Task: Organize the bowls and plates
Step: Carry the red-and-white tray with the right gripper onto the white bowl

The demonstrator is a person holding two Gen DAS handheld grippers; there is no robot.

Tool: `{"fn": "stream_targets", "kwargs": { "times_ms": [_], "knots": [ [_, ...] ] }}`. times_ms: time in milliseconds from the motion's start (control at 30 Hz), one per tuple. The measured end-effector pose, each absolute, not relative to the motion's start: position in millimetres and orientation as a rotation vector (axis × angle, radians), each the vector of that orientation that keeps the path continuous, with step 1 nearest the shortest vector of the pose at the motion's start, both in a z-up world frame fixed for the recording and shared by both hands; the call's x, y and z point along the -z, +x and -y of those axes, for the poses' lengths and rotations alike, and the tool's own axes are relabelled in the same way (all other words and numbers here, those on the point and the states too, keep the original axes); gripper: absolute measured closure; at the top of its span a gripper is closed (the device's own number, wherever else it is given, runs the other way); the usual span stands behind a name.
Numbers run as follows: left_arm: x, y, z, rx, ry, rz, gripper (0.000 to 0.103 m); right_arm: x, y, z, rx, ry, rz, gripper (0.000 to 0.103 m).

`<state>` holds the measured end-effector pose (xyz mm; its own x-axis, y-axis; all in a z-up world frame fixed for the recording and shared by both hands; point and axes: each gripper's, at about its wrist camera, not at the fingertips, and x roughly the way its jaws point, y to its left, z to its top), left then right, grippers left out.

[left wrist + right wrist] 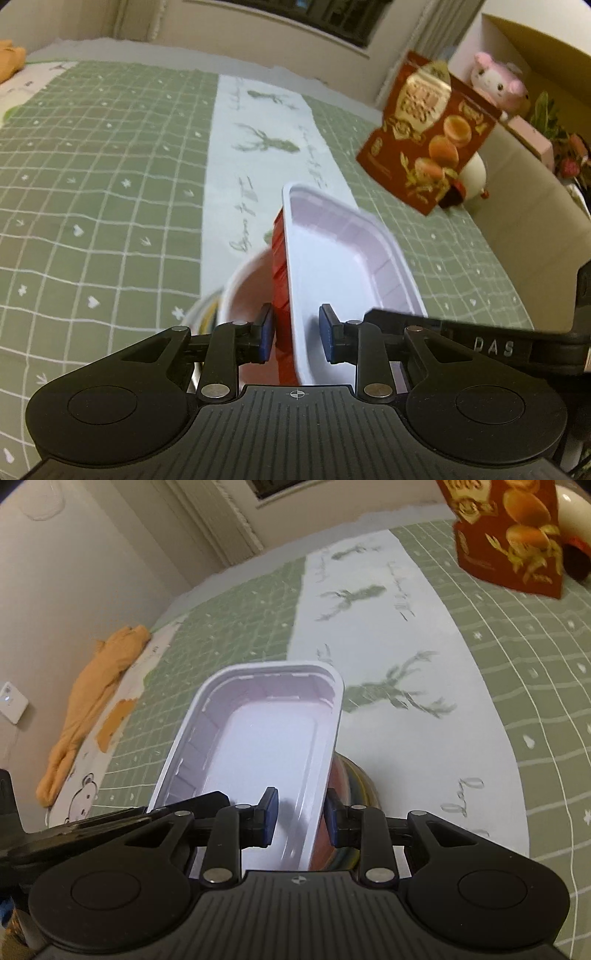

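I have both grippers on one white tray (343, 258), a rectangular plastic one with a red outside. My left gripper (295, 332) straddles the tray's left long wall, one blue pad against the red outer face and the other inside the tray; there is a sliver of space at the inner pad, so I cannot tell whether the jaws are truly pinching the wall or just sitting around it. My right gripper (299, 814) straddles the opposite long wall the same way, one pad inside on the white floor side and one outside against the red, and again I cannot tell if the jaws are pressed tight. The tray is tilted and sits above a round bowl (243, 291) with a pale rim and reddish inside, which rests on the counter (92, 184) directly under the tray; from the right wrist I see only a slice of that bowl and striped edges beneath the tray's right side. The counter is covered with a green checked cloth with a white reindeer strip down the middle. A red snack box (428, 136) stands far right, with a pink plush toy (495, 81) behind it, and an orange cloth (92, 686) lies at the counter's far left edge.
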<state>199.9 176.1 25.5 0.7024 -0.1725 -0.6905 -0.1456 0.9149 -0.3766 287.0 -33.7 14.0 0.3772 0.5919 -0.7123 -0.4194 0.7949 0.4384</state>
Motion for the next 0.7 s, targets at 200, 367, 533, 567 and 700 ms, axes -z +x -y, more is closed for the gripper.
{"fn": "stream_targets", "kwargs": {
  "times_ms": [200, 367, 533, 567, 700],
  "knots": [
    [-16, 203, -192, -0.021, -0.484, -0.832, 0.077, -15, 297, 16, -0.691, 0.182, -1.021, 0.077],
    [-6, 212, -194, 0.009, -0.511, -0.866, 0.078, -13, 307, 12, -0.666, 0.168, -1.023, 0.077],
    [0, 231, -191, 0.032, -0.51, -0.884, 0.078, -8, 321, 17, -0.619, 0.172, -1.039, 0.077],
    [1, 235, -192, 0.028, -0.51, -0.887, 0.078, -6, 325, 18, -0.617, 0.175, -1.047, 0.077],
    [5, 247, -203, 0.021, -0.531, -0.891, 0.079, -1, 337, 13, -0.63, 0.184, -1.069, 0.077]
  ]
}}
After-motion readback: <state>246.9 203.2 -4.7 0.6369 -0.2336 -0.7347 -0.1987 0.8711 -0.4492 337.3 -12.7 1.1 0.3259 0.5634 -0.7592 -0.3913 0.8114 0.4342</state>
